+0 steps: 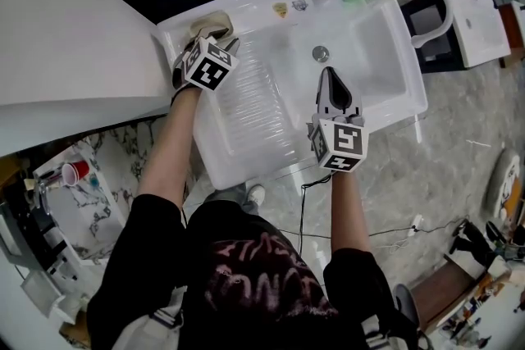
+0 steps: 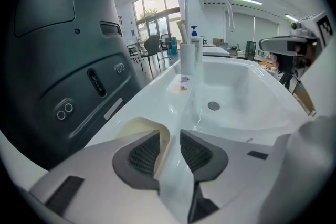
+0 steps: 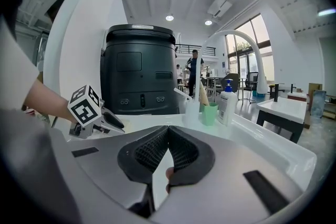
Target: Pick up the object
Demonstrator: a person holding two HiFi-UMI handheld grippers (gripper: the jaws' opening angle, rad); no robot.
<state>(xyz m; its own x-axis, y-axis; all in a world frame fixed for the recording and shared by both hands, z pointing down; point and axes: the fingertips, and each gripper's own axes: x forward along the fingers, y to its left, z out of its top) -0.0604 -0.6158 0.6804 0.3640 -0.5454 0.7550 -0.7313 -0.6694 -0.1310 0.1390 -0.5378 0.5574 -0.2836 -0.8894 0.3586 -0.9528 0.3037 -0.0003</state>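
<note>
My left gripper [image 2: 175,138] is reached forward and out to the left on a bare, nearly straight left forearm [image 1: 168,156], with the jaws apart and a narrow gap between the pads. My right gripper [image 3: 168,134] sits nearer to me on the right forearm [image 1: 349,209] and points forward, jaws closed tip to tip with nothing between them. One of my fingertips [image 3: 169,174] shows just under the pads, and both upper arms are in black sleeves [image 1: 143,258].
</note>
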